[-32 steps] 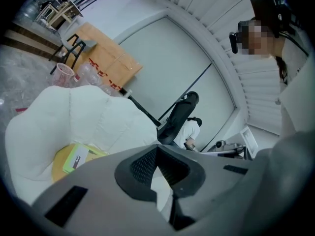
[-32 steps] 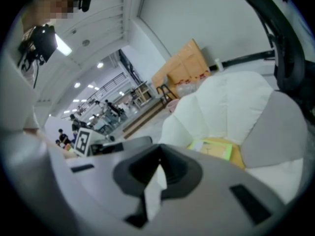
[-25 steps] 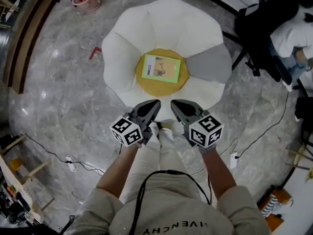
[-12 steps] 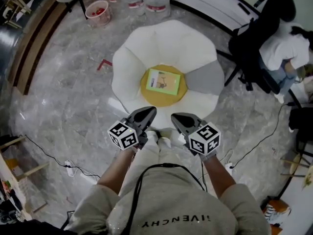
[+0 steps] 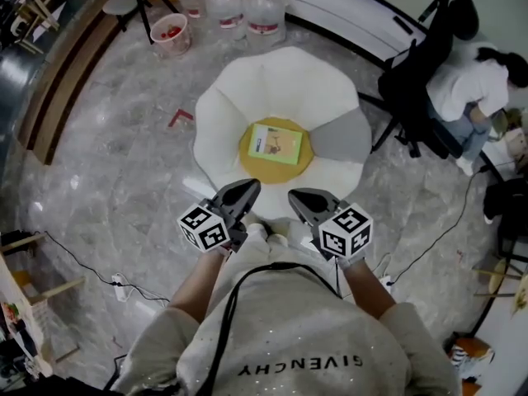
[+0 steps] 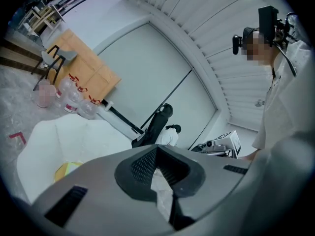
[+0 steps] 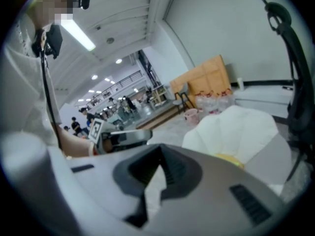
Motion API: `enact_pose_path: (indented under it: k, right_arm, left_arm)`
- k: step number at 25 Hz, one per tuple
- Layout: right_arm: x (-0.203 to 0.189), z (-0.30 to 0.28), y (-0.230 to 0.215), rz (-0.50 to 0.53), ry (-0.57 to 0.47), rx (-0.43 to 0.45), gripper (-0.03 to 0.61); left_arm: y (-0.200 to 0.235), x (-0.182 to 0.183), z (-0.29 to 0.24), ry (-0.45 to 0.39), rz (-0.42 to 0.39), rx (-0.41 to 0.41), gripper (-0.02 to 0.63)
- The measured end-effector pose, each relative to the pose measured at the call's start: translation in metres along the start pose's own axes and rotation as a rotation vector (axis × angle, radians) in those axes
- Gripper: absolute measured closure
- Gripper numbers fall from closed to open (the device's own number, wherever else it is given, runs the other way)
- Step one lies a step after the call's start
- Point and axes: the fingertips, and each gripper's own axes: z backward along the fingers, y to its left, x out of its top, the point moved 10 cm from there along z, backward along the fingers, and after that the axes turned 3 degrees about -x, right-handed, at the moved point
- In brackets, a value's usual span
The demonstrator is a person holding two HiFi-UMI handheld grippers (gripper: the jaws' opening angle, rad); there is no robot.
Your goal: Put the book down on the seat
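The book (image 5: 276, 143) lies flat on the yellow round middle (image 5: 250, 157) of the seat (image 5: 272, 81), a big white cushion shaped like a flower with one grey petal (image 5: 342, 134). Its green and white cover faces up and nothing touches it. So I judge that the task is done.

The person stands just before the seat and holds both tools near the body, well apart from the book. The left gripper (image 5: 246, 186) has its jaws pressed together with nothing between them. The right gripper (image 5: 297, 195) is the same, jaws together and empty.

The book looks thin, so I think it is light and a little bendable, not stiff like a board. The cover seems smooth, so it may slide in a weak pinch. Because it lies flat, the only good place to take it is an edge, best the near long edge or the spine side. The soft cushion should give way under a jaw there.

Behind the seat stand water bottles (image 5: 239, 7) and a small bucket (image 5: 169, 33).
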Motion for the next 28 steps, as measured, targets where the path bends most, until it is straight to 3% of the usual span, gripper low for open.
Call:
enact_pose_path:
  k: [28]
  right_arm:
    - [0.027, 0.016, -0.002, -0.029, -0.061, 0.035, 0.564]
  left_arm:
    - [-0.005, 0.037, -0.023, -0.032, -0.003, -0.046, 0.591]
